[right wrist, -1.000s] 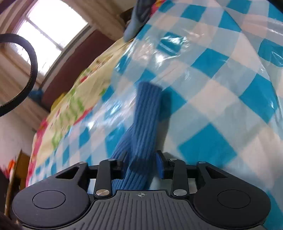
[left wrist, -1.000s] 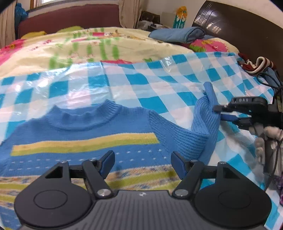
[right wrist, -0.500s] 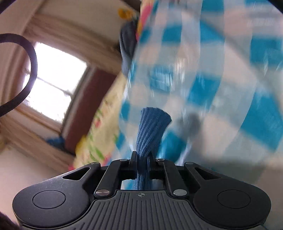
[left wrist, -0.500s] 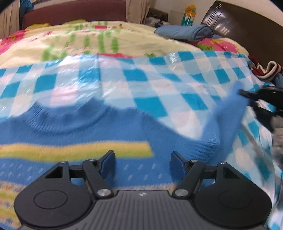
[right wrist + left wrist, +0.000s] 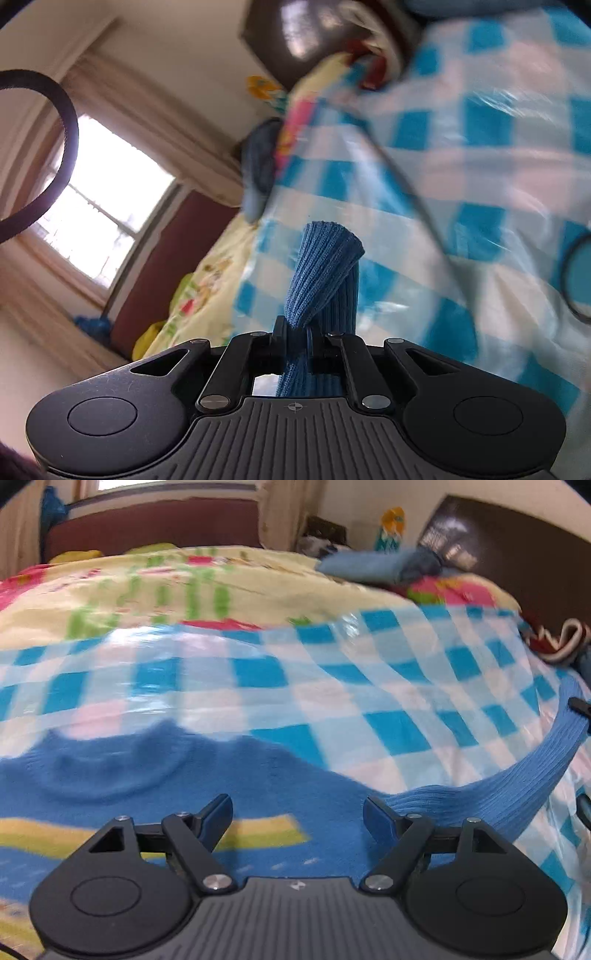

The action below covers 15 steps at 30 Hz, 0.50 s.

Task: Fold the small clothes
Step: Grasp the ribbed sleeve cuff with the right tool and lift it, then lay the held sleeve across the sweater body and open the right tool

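A small blue knitted sweater (image 5: pixel 155 775) with yellow and green stripes lies flat on the blue-and-white checked plastic sheet (image 5: pixel 332 701). My left gripper (image 5: pixel 297 814) hovers just above its chest, its jaws opening, with nothing between them. The sweater's right sleeve (image 5: pixel 532 775) is stretched up and out to the right edge of the left wrist view. My right gripper (image 5: pixel 295 336) is shut on that sleeve (image 5: pixel 321 273) near the cuff, which sticks up past the fingers, lifted off the sheet.
The sheet covers a bed with a yellow flowered blanket (image 5: pixel 184 587). A folded blue garment (image 5: pixel 380 566) lies at the far side near the dark headboard (image 5: pixel 517 550). A red-and-white cloth (image 5: pixel 561 642) sits at the right edge. A window (image 5: pixel 96 214) is behind.
My right gripper closed on the sleeve cuff, then lifted and pulled it out to the right, straightening the sleeve. My left gripper slid over the sweater chest and widened a little.
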Available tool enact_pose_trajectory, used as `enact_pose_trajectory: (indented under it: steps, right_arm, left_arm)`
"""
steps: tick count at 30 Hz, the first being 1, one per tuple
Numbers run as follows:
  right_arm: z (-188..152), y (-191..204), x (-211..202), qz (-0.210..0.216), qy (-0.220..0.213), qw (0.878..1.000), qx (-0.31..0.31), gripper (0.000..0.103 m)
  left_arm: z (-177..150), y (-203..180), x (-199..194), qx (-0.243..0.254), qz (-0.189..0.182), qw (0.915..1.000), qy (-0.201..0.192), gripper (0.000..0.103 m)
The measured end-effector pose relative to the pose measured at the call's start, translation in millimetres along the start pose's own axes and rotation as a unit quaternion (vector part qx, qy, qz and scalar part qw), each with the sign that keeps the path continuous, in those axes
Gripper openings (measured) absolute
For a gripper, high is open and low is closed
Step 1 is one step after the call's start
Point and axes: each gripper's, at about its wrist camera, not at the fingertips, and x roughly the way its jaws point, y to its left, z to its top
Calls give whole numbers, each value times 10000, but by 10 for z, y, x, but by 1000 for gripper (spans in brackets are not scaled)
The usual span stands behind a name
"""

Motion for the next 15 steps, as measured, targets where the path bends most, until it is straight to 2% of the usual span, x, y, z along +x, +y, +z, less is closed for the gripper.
enact_pose_trajectory:
  steps: [4, 8, 12, 15]
  right_arm:
    - [-97, 587, 43, 605, 168, 9964, -563, 10]
    - [-578, 1453, 95, 1400, 706, 9769, -1450, 10]
    - [-1485, 2284, 265, 2072, 1647, 9354, -2346, 10]
    - [-2454, 2610, 462, 2176, 2280, 8911, -3266, 11]
  left_arm:
    - [-202, 478, -395, -216, 253, 9994, 31, 82]
    - [-501, 1076, -787, -703, 530, 9959, 230, 82]
    - [-763, 1534, -1225, -1197, 761, 9899, 78, 82]
    - [-927, 1803, -1484, -1524, 869, 9845, -37, 82]
